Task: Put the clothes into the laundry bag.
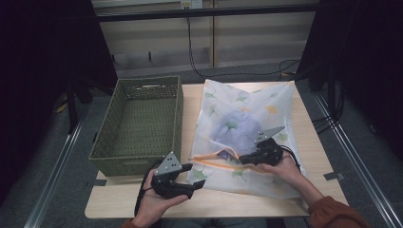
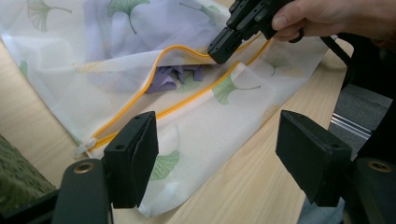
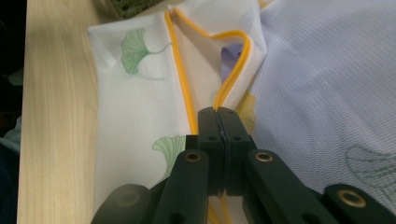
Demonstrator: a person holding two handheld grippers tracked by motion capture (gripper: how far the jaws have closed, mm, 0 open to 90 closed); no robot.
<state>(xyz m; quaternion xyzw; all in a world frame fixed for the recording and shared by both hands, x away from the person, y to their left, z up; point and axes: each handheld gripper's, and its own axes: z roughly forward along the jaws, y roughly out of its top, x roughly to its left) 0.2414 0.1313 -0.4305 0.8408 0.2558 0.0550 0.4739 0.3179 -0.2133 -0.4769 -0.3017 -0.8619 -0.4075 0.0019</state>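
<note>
High view – bag: the white mesh laundry bag [image 1: 247, 137] with green leaf print lies flat on the bench [image 1: 313, 156], right of the green woven basket [image 1: 138, 126].
High view – right tongs [image 1: 248, 159]: at the bag's near edge, on the yellow zipper [image 1: 211, 160], which is partly open.
High view – left tongs [image 1: 190, 178]: just beside the bag's near left corner, holding nothing.
Left gripper view – left tongs [image 2: 219, 158]: spread wide over the corner of the bag, not touching it.
Left gripper view – opening: a purple garment [image 2: 170, 77] shows inside, between the 2 zipper lines; the white slider [image 2: 86, 147] sits at the near end.
Right gripper view – right tongs [image 3: 218, 116]: pressed together, pinching the upper zipper edge [image 3: 233, 70].
Risk 1: I think the thin mesh can slip out of the pinch if it is pulled hard – the hold is only on the edge.
Risk 2: the whole bag may slide on the bench, because the left tongs do not hold it down yet.
</note>
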